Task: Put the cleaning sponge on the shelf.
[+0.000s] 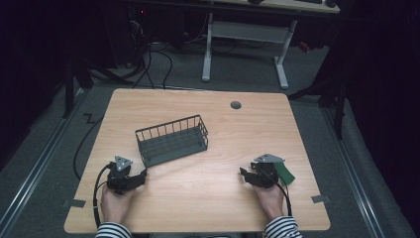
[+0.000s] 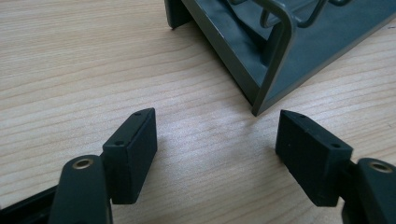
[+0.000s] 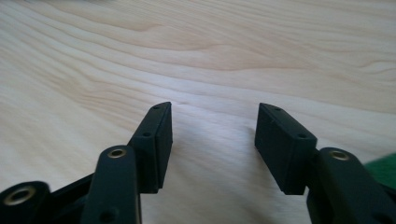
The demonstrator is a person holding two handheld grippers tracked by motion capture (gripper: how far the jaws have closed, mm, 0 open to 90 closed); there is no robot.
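Note:
A dark grey wire basket stands on the wooden table, a little left of centre. My left gripper rests on the table just below the basket's near left corner, jaws wide open and pointing right. In the left gripper view the basket's corner lies just beyond the left gripper, with bare wood between the pads. My right gripper rests near the front right, pointing left. In the right gripper view the right gripper is open, with nothing between its jaws. A flat green piece lies beside it.
A grey cable grommet sits in the tabletop near the far edge. A corner of the green piece shows at the right edge of the right gripper view. Beyond the table stand a white desk frame and floor cables.

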